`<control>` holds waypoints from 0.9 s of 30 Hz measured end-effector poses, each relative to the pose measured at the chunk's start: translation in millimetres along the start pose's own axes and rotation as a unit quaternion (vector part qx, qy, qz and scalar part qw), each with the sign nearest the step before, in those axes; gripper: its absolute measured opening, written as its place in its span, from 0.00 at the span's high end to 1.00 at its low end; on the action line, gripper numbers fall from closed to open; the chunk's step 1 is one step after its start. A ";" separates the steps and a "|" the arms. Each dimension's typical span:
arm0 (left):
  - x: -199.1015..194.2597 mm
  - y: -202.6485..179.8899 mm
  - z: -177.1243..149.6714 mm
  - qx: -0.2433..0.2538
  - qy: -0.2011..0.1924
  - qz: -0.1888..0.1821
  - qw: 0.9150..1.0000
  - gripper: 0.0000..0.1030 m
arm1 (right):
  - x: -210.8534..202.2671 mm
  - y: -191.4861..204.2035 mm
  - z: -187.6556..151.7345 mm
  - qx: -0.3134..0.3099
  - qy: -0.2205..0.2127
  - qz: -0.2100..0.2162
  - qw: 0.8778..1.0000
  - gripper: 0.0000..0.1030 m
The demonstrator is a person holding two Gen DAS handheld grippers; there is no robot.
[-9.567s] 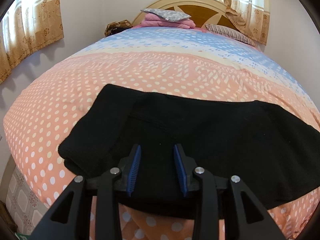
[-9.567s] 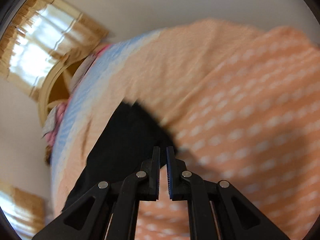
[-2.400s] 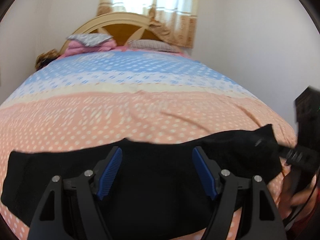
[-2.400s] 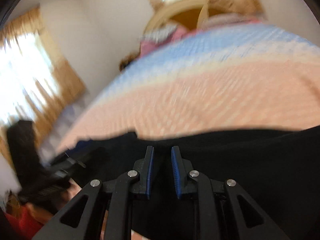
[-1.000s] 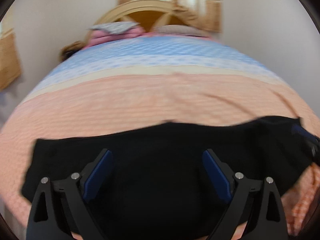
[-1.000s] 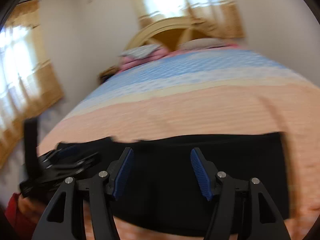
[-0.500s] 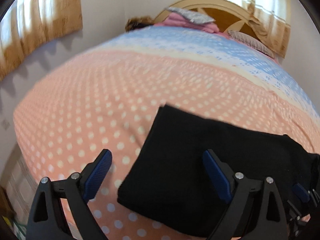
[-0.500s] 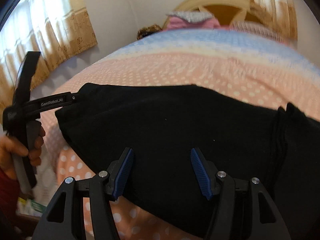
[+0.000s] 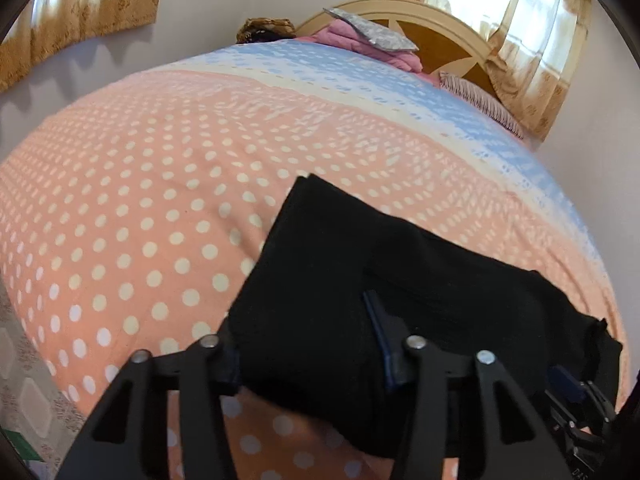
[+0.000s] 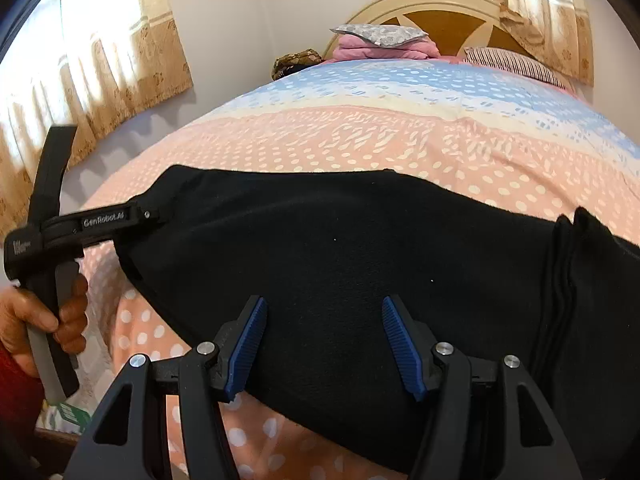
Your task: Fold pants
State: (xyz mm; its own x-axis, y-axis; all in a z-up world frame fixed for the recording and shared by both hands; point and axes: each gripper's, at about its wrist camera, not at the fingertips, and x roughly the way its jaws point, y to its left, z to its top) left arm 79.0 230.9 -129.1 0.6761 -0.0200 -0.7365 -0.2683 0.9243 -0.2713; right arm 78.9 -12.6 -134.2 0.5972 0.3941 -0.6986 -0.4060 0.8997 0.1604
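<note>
Compared with 0.5 s ago, the left gripper (image 9: 308, 344) has pushed onto the near left end of the black pants (image 10: 360, 264), cloth now bunched over its left finger and against the right blue pad (image 9: 378, 328). Folded into 1 long band, the pants lie across the near edge of the pink polka-dot bedspread (image 9: 132, 208). I cannot tell whether the left gripper grips the cloth; the right gripper (image 10: 324, 344) hovers over the band's near edge, jaws spread wide and holding nothing.
</note>
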 end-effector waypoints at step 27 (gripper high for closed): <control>-74.1 -278.0 -37.8 0.277 -0.075 -0.224 0.931 0.74 | -173.5 -186.1 -64.6 0.288 -0.142 -0.071 0.945 0.40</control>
State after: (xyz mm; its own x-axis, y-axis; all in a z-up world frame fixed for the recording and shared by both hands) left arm 77.6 -39.0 -22.5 0.7341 -0.4364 -0.5203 0.4309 0.8915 -0.1397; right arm 6.2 -260.6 -87.9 0.8114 0.2237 -0.5399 0.0859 0.8681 0.4888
